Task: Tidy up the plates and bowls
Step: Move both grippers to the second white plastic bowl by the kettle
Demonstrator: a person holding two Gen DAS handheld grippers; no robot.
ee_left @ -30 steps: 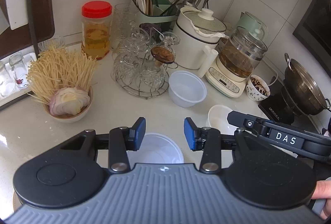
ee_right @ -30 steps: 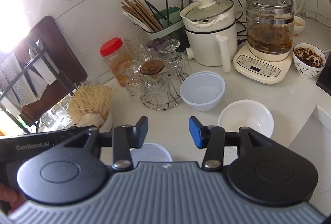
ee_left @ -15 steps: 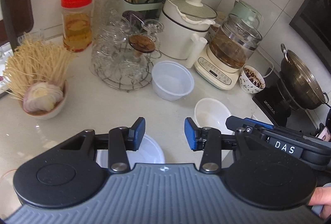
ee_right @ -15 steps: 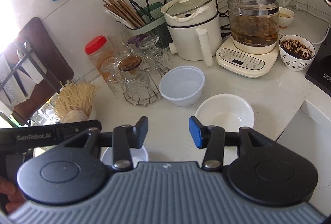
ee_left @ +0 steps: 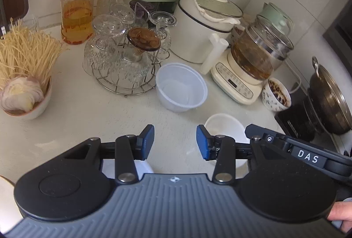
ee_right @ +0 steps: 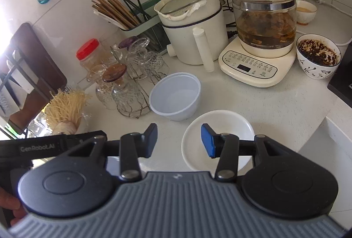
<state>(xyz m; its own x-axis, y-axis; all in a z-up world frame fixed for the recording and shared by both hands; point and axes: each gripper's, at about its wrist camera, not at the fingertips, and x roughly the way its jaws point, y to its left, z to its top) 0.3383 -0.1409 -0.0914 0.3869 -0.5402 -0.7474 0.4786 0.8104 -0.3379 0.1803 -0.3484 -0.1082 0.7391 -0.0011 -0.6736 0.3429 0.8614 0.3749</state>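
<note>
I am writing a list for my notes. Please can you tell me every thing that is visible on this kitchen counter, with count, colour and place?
plastic bowl: 1, translucent white, counter centre
ceramic bowl: 1, white, nearest the right claw
patterned bowl: 1, white, dark contents, right
noodle bowl: 1, pale, noodles and onion, left
glasses rack: 1, wire, upturned clear glasses
jar: 1, red lid, amber contents, back left
cooker pot: 1, white, back
glass kettle: 1, clear, cream base
chopstick holder: 1, green, back
wok: 1, dark metal, far right
left claw: open, empty
right claw: open, empty
</note>
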